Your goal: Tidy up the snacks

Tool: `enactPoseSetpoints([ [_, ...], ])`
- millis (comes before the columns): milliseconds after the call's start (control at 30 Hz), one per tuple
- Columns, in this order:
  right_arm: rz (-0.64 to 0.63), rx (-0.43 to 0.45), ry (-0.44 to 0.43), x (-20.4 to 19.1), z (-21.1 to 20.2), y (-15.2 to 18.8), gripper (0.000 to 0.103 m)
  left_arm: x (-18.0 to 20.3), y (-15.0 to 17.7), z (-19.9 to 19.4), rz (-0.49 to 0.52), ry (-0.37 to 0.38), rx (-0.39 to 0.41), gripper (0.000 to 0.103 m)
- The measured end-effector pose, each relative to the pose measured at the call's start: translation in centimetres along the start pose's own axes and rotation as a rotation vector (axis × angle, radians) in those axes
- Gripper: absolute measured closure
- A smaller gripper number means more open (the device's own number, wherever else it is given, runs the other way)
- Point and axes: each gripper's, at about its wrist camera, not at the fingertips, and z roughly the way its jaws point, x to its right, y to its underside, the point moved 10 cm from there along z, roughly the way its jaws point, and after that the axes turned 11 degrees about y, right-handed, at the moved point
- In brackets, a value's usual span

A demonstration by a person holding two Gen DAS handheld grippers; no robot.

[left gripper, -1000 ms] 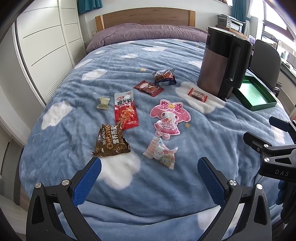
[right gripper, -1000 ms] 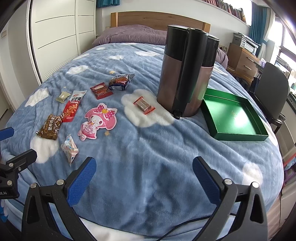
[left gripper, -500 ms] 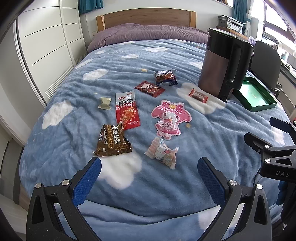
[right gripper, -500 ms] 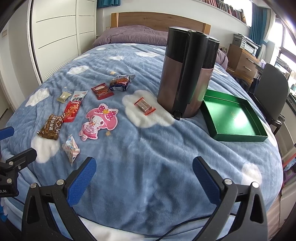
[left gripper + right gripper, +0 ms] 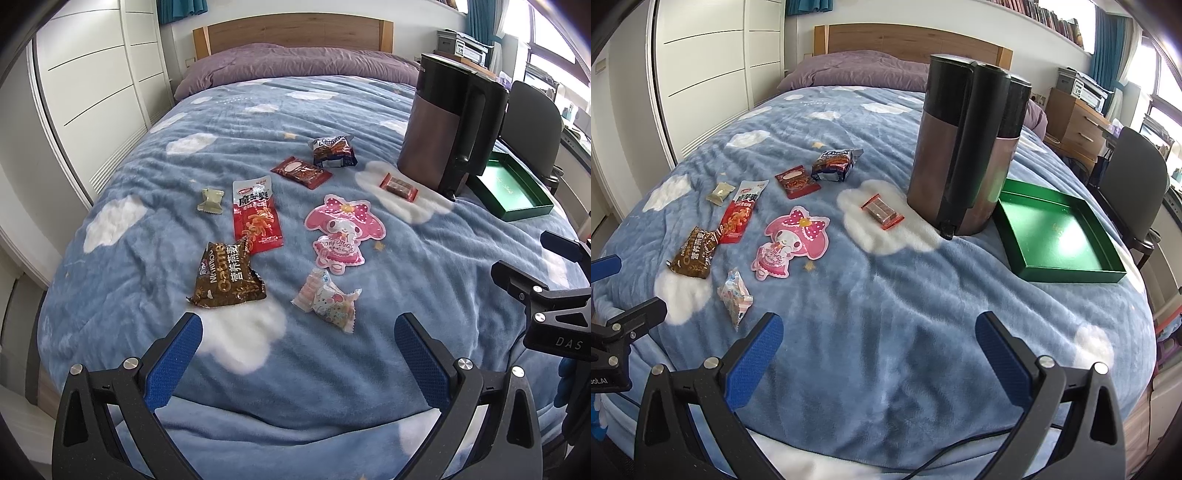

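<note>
I'm at the start: both grippers, left (image 5: pixel 298 345) and right (image 5: pixel 879 345), gape empty. Snacks (image 5: pixel 255 212) lie mid-frame, tray (image 5: pixel 1058 230) right. Next, I'd close on the nearest packet (image 5: pixel 327 304).

The brown snack packet (image 5: pixel 228 277) is showing "Oatmeal" with Chinese characters beside it, partly creased. The long red packet (image 5: pixel 256 215) is carrying large white Chinese lettering. The right gripper's (image 5: pixel 561 295) black body is reading "DAS". In the right wrist view, the left gripper's body (image 5: pixel 605 373) is displaying "bot.AI", cut off.
</note>
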Motion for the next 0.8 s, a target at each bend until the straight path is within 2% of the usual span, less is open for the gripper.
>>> enactPoseSetpoints([
  [267,0.001,-0.003,-0.005,0.4,-0.1,-0.1,0.0,-0.7,0.0,0.2,-0.01,-0.006,-0.006,0.001],
  [433,-0.005,-0.012,-0.032,-1.5,0.0,0.7,0.0,-2.9,0.0,0.2,-0.019,-0.04,-0.011,0.001],
  [567,-0.02,-0.023,-0.07,-2.8,0.0,0.7,0.0,-4.9,0.4,0.6,-0.009,-0.041,-0.05,0.001],
  [800,-0.085,-0.049,-0.148,-6.5,0.5,0.9,0.0,-8.8,1.5,1.7,-0.08,-0.041,-0.106,0.001],
])
